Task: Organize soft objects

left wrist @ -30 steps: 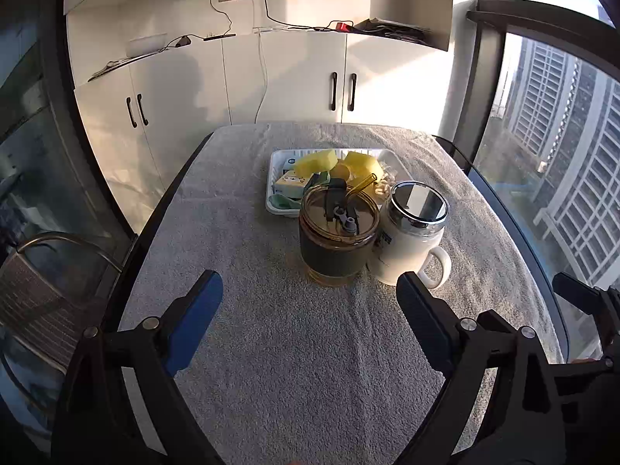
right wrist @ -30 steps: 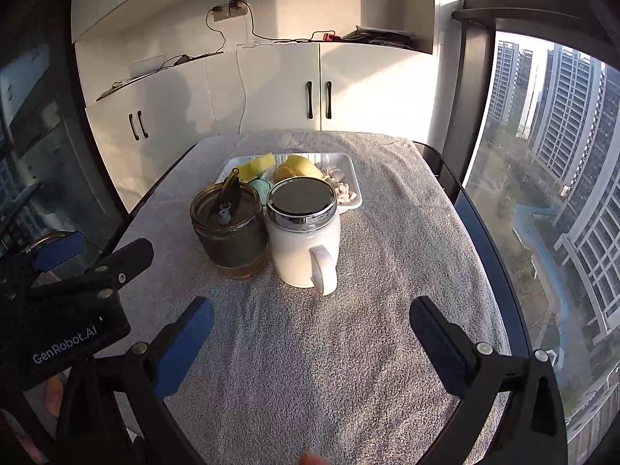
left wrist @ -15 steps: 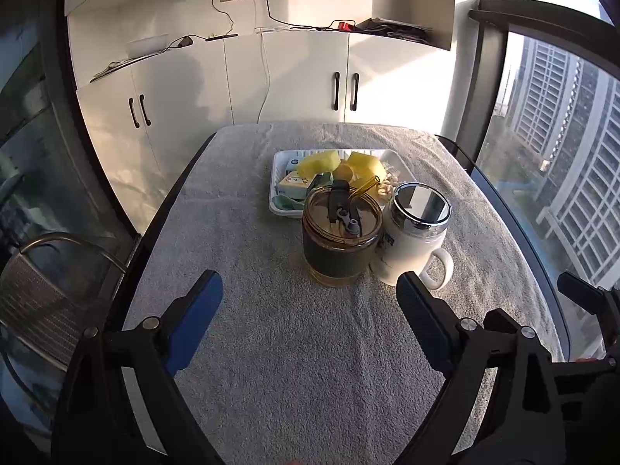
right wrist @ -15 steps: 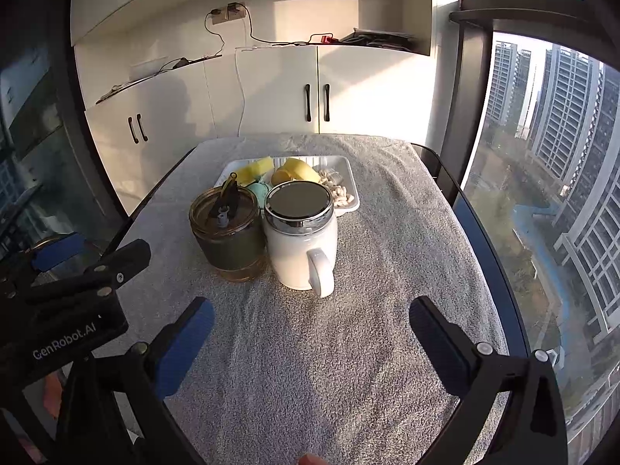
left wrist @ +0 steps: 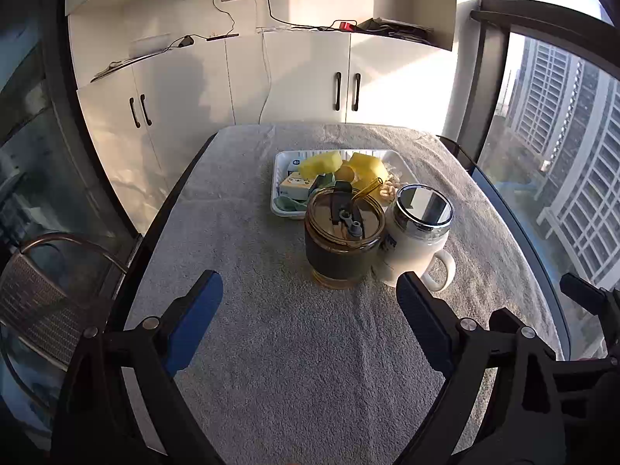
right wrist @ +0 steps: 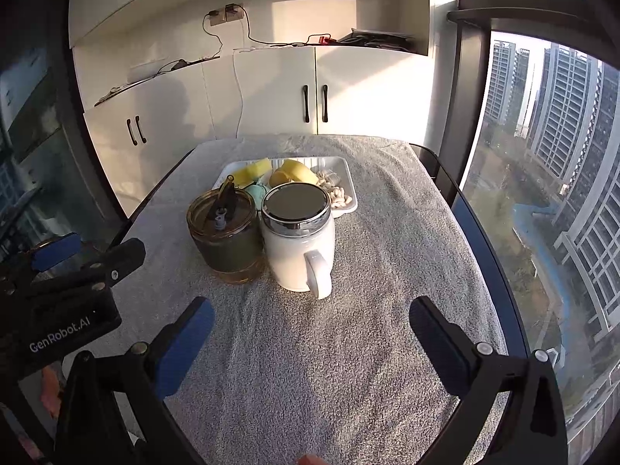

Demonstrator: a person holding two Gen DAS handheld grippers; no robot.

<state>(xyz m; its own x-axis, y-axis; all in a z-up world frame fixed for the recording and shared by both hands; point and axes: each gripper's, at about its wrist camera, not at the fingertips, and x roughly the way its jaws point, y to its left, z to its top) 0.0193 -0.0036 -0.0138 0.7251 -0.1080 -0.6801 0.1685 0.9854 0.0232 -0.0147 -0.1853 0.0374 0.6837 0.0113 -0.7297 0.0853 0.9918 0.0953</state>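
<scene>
Both claws wide open and empty, left claw (left wrist: 306,306) and right claw (right wrist: 310,325) hovering low over the towel-covered counter (right wrist: 348,348), short of everything. Soft stuff, yellow sponges (left wrist: 321,163) among it, sits piled in the white tray (right wrist: 345,164) at the far end. Amber tumbler (left wrist: 343,244) and white mug (right wrist: 298,248) stand just in front, likely blocking a straight reach.

Low sunlight falls across white cabinets (left wrist: 240,89) with black handles behind the table (left wrist: 294,348), which wears a grey towel. Tall windows (right wrist: 542,155) show apartment towers; a metal chair (left wrist: 42,302) stands left.
</scene>
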